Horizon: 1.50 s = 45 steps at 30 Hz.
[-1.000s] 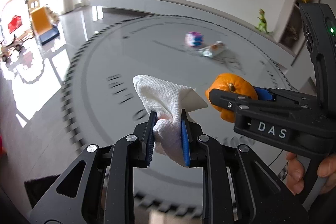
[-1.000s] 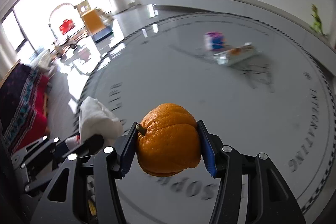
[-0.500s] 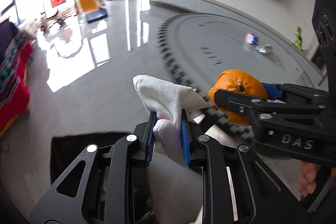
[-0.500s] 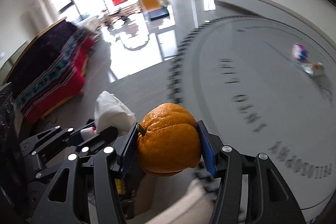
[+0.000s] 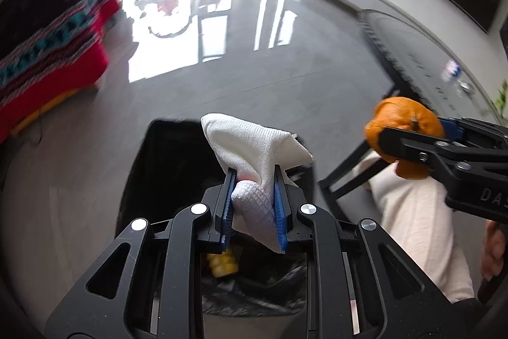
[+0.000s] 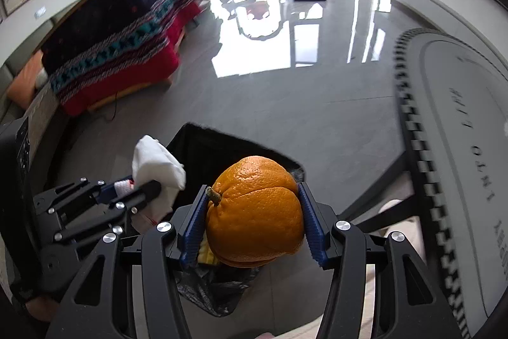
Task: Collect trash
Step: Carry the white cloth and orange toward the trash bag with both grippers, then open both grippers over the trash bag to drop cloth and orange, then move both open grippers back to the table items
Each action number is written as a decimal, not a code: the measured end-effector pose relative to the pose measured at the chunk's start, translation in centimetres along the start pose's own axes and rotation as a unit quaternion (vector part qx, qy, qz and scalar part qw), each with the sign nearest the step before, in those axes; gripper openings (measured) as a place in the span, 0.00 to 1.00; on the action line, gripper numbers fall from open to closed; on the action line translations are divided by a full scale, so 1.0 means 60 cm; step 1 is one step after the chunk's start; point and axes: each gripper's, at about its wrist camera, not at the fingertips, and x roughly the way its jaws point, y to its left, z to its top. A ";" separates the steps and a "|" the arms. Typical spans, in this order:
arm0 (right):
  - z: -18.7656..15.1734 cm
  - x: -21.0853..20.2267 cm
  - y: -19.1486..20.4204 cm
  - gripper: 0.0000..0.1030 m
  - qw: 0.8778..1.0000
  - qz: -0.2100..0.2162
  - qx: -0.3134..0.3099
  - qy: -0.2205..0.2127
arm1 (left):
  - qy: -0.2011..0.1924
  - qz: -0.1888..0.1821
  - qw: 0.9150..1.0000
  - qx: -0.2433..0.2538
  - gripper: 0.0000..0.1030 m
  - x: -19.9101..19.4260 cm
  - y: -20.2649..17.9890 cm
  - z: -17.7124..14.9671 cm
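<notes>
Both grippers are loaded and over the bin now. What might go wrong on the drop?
1. The orange in the right gripper sits near the right rim of the black bin; released there, it may clip the rim and roll across the floor.
2. The crumpled tissue in the left gripper is light and might cling to a pad or drift outside.

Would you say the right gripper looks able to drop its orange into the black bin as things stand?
Probably yes. The right gripper holds the orange just above the open black bin, whose mouth has no lid; the left gripper with its paper towel sits off to the side.
</notes>
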 end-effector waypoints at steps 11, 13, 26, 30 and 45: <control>-0.006 0.030 0.055 0.76 0.999 0.001 -0.045 0.020 | 0.031 0.064 0.996 -0.058 0.94 0.024 0.087 -0.031; -0.003 0.029 0.051 0.76 0.999 0.004 -0.041 0.020 | 0.031 0.060 0.996 -0.059 0.94 0.026 0.087 -0.029; -0.003 0.005 0.004 0.76 1.000 0.004 -0.006 -0.001 | 0.026 0.035 0.999 -0.030 0.94 0.020 0.032 -0.008; 0.000 -0.019 -0.026 0.76 1.000 0.001 0.008 -0.019 | 0.011 0.016 1.000 -0.016 0.94 0.014 0.000 0.019; 0.004 -0.107 -0.215 0.76 0.992 -0.047 0.097 -0.071 | -0.007 -0.049 0.996 0.080 0.94 0.030 -0.193 0.122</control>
